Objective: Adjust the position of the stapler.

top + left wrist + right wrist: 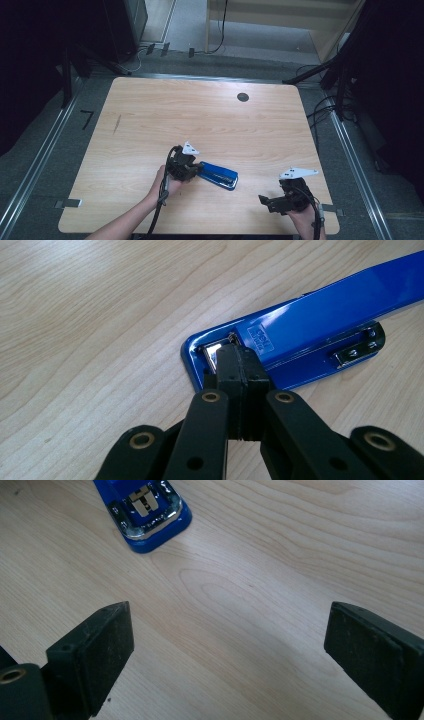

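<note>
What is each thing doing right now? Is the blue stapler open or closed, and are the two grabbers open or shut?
Blue stapler: lying flat on the table, arm down, closed.
Left gripper: jaws shut together, tips resting at the stapler's end, nothing between them.
Right gripper: jaws wide open, holding nothing, apart from the stapler.
Table: bare light wood around the stapler.
</note>
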